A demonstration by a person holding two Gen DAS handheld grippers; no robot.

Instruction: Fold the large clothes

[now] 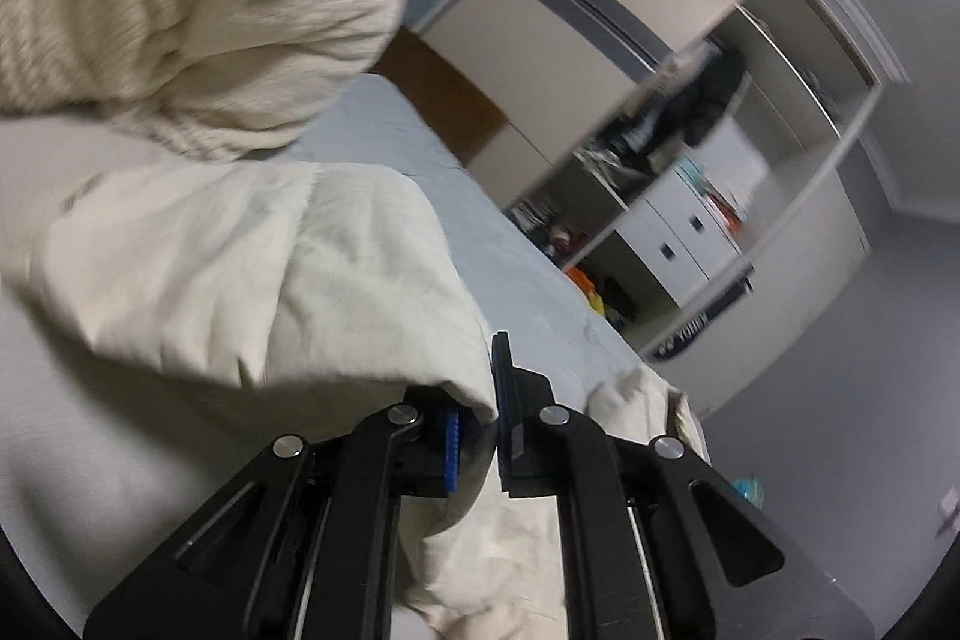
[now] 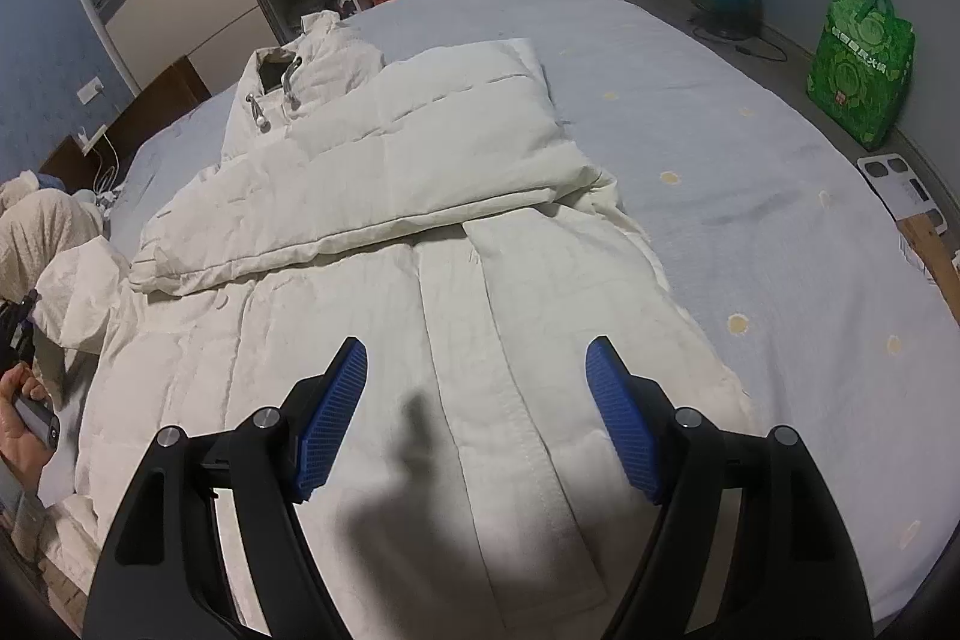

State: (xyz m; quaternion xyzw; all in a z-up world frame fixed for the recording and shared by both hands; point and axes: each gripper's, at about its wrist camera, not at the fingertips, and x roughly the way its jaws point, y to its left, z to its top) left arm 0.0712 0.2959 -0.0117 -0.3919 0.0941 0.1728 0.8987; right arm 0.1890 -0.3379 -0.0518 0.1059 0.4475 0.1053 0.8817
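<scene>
On my left, the left claw [image 1: 480,430] is clamped tight on a fold of the cream padded jacket [image 2: 384,196], probably a sleeve, though that view is blurred. The jacket lies spread on the grey-blue bed [image 2: 750,196], one sleeve folded across its chest. Over its lower front my right claw [image 2: 477,418] hovers with jaws wide apart, gripping nothing.

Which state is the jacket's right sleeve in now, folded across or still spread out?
Folded across. In the right wrist view the right sleeve lies over the white jacket chest, cuff toward the person's side, on the bed.
</scene>
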